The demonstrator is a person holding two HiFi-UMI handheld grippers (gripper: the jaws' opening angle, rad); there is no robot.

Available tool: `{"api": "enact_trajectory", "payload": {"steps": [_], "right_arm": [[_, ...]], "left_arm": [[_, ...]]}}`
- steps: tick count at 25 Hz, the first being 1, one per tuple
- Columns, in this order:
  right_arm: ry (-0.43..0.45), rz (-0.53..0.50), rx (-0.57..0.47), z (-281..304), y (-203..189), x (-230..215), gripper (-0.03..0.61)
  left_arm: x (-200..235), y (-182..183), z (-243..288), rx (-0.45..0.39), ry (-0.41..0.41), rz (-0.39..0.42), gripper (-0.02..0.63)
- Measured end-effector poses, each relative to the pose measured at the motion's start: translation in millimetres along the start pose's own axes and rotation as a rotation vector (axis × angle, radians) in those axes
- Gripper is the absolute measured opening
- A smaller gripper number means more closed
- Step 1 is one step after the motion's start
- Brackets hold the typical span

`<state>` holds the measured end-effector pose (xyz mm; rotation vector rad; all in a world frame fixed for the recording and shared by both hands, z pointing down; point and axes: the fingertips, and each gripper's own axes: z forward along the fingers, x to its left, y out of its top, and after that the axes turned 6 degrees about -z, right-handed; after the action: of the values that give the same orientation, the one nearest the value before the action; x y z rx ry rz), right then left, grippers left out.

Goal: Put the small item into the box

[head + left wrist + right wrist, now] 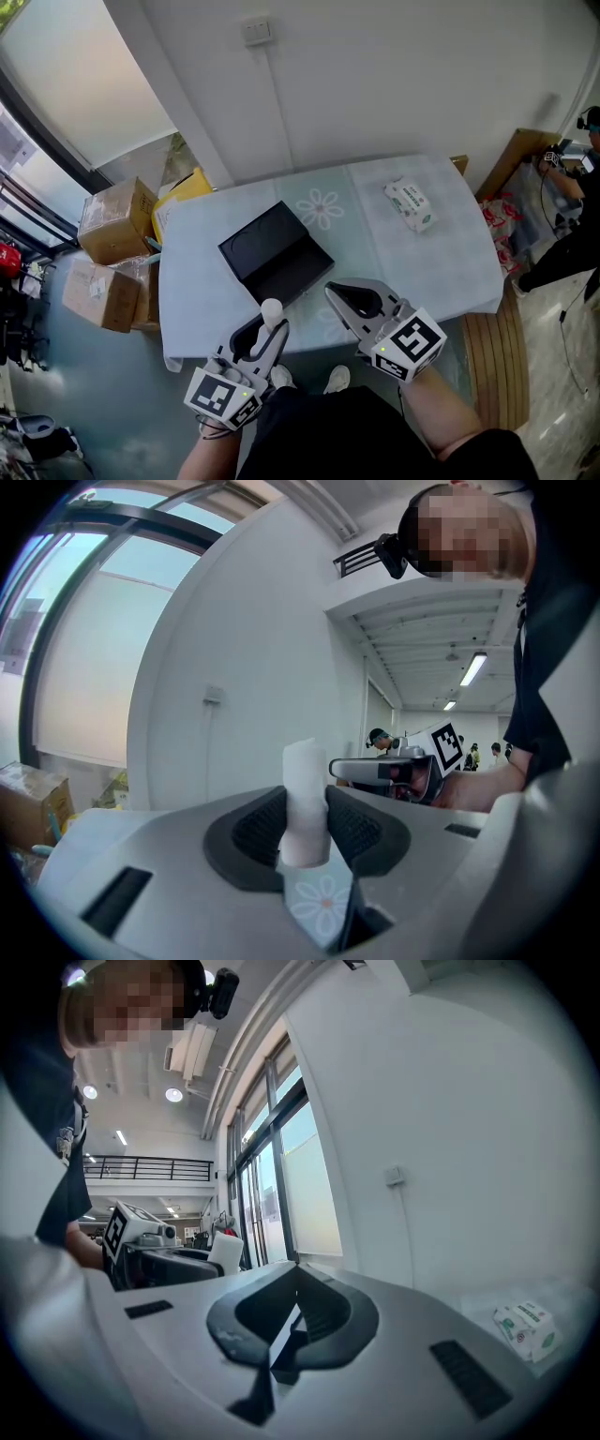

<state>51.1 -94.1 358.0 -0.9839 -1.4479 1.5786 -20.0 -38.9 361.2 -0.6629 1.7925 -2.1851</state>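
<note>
A black box (277, 253) lies open in the middle of the table (450, 262), which has a pale cloth with a flower print. My left gripper (268, 330) hovers over the table's near edge, just in front of the box. It is shut on a small white cylinder (272, 313) that stands upright between the pads (259, 829). In the left gripper view the cylinder (304, 780) sticks up above the jaws. My right gripper (353, 298) hangs beside it to the right, near the box's front corner, shut with nothing in it (296, 1283).
A white and green tissue pack (410, 204) lies at the table's far right. Cardboard boxes (117, 220) and a yellow package (183, 192) sit on the floor to the left. A wooden bench (497, 366) runs along the right, and a person (574, 216) stands beyond it.
</note>
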Motion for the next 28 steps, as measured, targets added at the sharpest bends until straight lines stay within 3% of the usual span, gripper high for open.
{"api": "enact_trajectory", "payload": {"steps": [12, 23, 28], "right_arm": [[-0.018, 0.039, 0.003, 1, -9, -15, 0.009], [-0.065, 0.047, 0.036, 18, -26, -38, 0.009], [-0.083, 0.074, 0.052, 31, -35, -49, 0.009]], "left_arm": [[19, -12, 19, 0.052, 0.014, 0.001, 0.132], [50, -33, 50, 0.101, -0.027, 0.001, 0.132], [69, -52, 65, 0.159, -0.032, -0.002, 0.133]]}}
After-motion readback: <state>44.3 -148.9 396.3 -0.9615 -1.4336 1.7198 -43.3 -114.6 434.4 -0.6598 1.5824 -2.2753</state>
